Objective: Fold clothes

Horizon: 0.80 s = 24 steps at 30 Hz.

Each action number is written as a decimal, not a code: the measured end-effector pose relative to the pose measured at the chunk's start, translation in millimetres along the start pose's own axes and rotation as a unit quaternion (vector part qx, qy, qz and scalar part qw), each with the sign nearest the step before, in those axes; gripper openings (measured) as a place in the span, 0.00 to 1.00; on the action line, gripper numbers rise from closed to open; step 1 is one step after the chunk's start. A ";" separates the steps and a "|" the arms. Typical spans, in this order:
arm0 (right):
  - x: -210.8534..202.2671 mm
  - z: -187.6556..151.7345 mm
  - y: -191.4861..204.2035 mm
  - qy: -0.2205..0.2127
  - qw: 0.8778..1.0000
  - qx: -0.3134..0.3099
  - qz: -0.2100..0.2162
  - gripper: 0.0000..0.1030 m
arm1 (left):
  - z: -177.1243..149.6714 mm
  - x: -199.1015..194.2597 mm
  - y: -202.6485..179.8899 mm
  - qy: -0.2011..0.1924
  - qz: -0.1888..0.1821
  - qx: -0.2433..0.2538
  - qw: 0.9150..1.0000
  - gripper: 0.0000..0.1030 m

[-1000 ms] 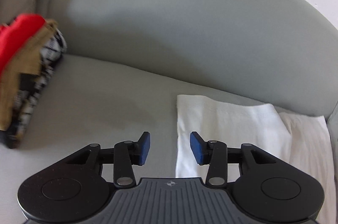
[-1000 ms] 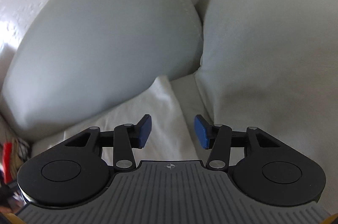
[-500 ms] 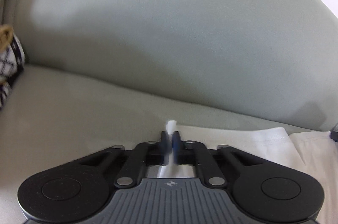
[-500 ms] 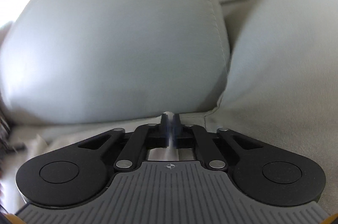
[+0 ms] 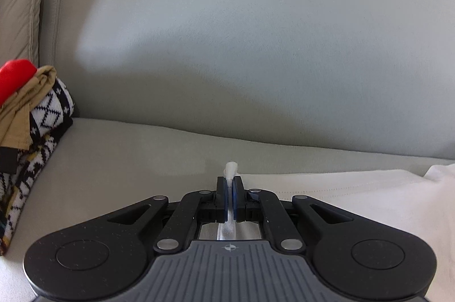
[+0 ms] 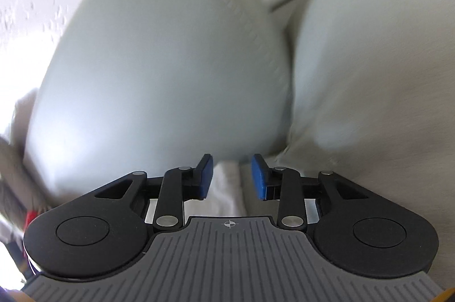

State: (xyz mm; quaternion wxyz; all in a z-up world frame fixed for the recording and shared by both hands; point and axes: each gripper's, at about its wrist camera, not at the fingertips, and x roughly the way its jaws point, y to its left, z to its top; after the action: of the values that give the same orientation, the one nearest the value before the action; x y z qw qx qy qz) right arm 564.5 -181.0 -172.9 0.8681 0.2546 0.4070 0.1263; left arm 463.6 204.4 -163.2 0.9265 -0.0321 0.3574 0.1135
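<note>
White garment (image 5: 355, 196), grey sofa (image 5: 256, 45), and seemingly stacked red, tan, black-and-white patterned clothes (image 5: 34, 114).

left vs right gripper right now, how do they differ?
The left gripper is shut, its blue pads pinching a fold of the white garment; the right gripper is open and holds nothing, with white cloth lying below the gap. The left wrist view is sharp, suggesting little motion; the right wrist view is smeared by motion blur. Both point toward the grey sofa cushions and hang low over the same garment.

Both grippers look alike: left gripper (image 5: 229, 188) and right gripper (image 6: 232, 176) show black linkage arms, silver pivot screws, blue-padded jaws, ribbed grey housing with a crosshair mark.
</note>
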 end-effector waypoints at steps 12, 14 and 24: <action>18.3 -42.4 73.4 -0.138 0.958 -0.162 -0.190 0.02 | -7.7 3.9 2.1 -0.024 0.027 0.017 0.999 0.03; 31.6 -45.6 74.1 -0.126 0.958 -0.156 -0.203 0.02 | -10.9 9.3 -4.0 -0.021 0.044 0.029 0.998 0.03; -142.9 -75.2 66.0 -0.195 0.961 -0.048 -0.191 0.36 | -9.1 -67.6 6.3 -0.019 0.056 0.051 0.997 0.23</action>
State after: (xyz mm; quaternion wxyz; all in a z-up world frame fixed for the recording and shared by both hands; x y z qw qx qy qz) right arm 414.7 -161.1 -85.7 0.9499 0.1498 0.2640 -0.0746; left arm 407.6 196.6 -124.6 0.9258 0.0374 0.3463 0.1470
